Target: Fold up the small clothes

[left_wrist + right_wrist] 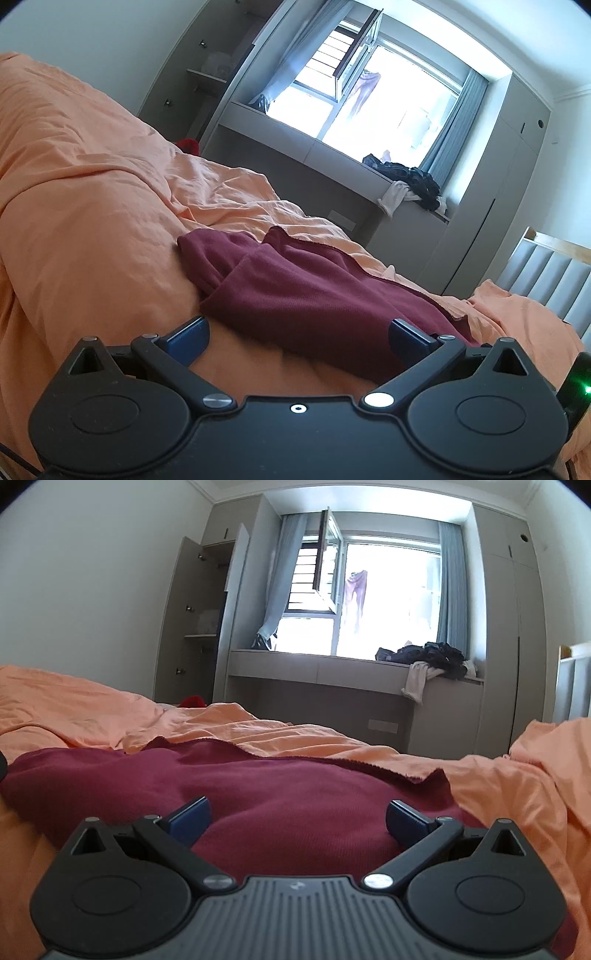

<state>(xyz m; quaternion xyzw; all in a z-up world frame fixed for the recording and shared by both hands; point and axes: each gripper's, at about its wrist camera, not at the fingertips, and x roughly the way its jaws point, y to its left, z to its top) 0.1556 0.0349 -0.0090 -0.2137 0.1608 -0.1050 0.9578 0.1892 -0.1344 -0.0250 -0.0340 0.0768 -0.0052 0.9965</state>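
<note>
— Maroon garment [314, 291] first: where does it lie?

— On the orange bedspread [92, 206], spread low in front of both tools. In the left wrist view it runs from a bunched end at the left, near the rise of the bedding, across to the right, where its hemmed edge trails toward the grey headboard [546, 273].

— And the left gripper [299, 334]?

— Its jaws are spread wide and hold nothing. The left blue pad sits over bare bedspread and the right one is over the cloth's near edge; whether it touches, I cannot tell.

— How far along is the folding?

— Part way, I judge. At the left end one layer is doubled over another, with a thick rounded crease. The rest is rumpled, not a tidy packet, so at least one more fold and some smoothing remain.

— Which way does it point?

— Its long axis runs left to right across both views, roughly crosswise to the fingers, with the raw-looking far edge facing the window [369, 602].

— The right gripper [299, 814]?

— Also parted wide, empty, hanging low over the middle of the cloth. At the far right a corner of the cloth peaks up where it meets the orange bedding.

— Anything else?

— A pile of dark clothes [432, 657] on the window ledge, well apart from the bed.
</note>
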